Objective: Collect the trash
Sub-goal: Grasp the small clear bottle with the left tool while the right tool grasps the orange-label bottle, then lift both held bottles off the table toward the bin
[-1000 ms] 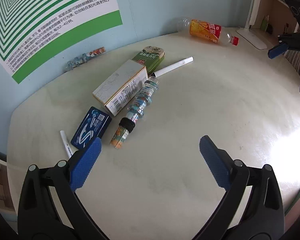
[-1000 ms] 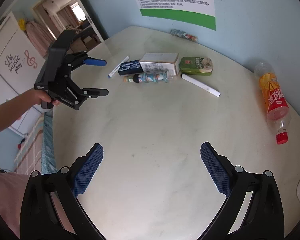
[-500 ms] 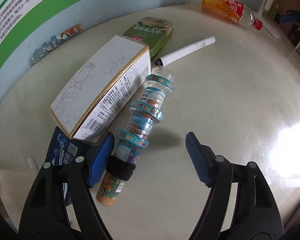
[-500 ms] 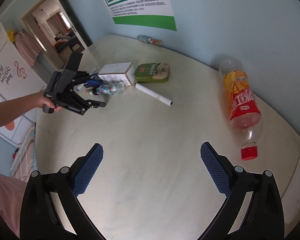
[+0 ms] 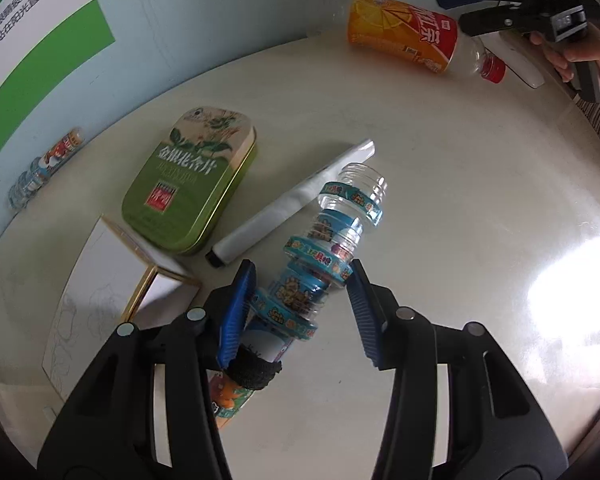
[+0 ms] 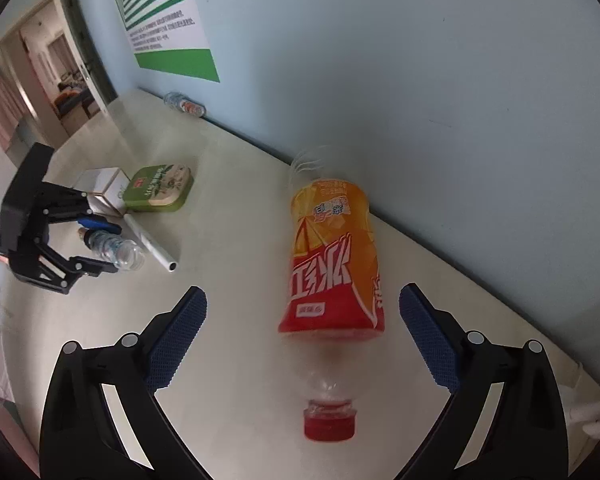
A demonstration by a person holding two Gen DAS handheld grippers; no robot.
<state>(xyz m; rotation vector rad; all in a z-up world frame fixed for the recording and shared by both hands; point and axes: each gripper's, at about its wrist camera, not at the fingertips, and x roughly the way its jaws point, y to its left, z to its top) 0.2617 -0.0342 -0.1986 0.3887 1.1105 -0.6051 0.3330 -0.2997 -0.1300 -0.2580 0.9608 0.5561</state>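
Right now both hands are reaching for a bottle apiece, so the collecting looks to be at its first pickup. Nearest on the left, the left hand-held gripper (image 5: 300, 304) has its jaws closing around the ribbed clear bottle (image 5: 320, 272), which lies on the worktop (image 5: 460, 200) between the blue pads; the left pad looks to be against it, while the right pad (image 5: 362, 316) seems just shy, so I would not call it gripped yet. The bottle has no cap on its far end and looks empty, with blue cartoon bands round it. What it needs next, I reckon, is for the jaws to finish closing on the ribs before any lift, since a round, light bottle could roll or squirt out.

Just beyond that bottle lies a white tube (image 5: 292, 208), touching or nearly touching it, and past the tube a shut green tin (image 5: 192, 180); what is inside I cannot tell. A white carton (image 5: 96, 304) sits to the bottle's left, and a small bottle (image 5: 44, 164) lies far off by the wall.

On the right, the right hand-held gripper (image 6: 304, 332) hovers wide open, holding nothing, its pads either side of the orange-labelled bottle (image 6: 332, 252), which lies flat, red cap on, apparently drained. It must drop lower and close.
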